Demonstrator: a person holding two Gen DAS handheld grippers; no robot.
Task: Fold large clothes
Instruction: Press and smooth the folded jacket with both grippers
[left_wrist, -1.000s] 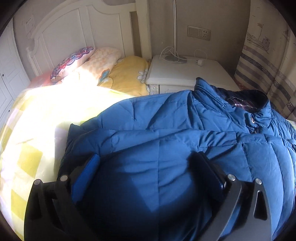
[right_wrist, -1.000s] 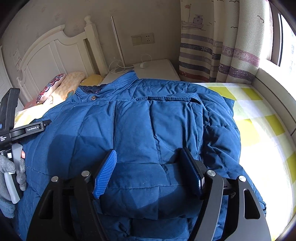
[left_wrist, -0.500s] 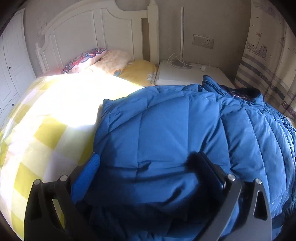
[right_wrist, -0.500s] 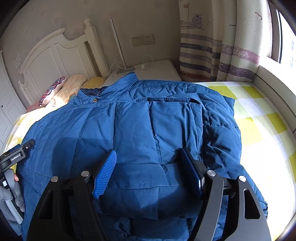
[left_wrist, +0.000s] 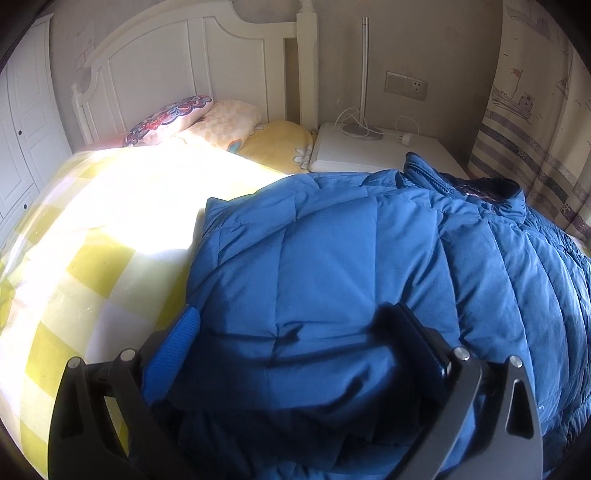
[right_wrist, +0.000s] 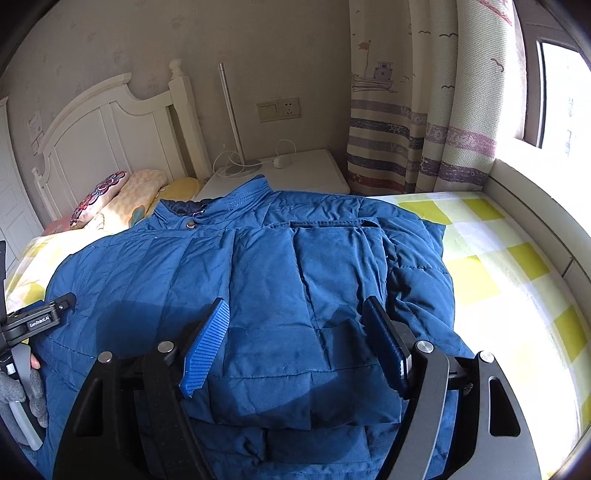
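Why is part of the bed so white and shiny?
Left wrist view: sunlight washes out the checked sheet, hiding its pattern; the jacket near the fingers is in shadow. Right wrist view: the window glares white, and the sheet beside it is overexposed.

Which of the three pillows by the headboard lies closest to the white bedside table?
The plain yellow pillow with a white flower; it lies beside the bedside table.

The blue padded jacket (left_wrist: 332, 280) runs past the frame edge at five o'clock in the left wrist view, its hem hidden beneath the gripper frame. In the right wrist view, a gloved hand (right_wrist: 16, 391) at eight o'clock is cut off by the rim.
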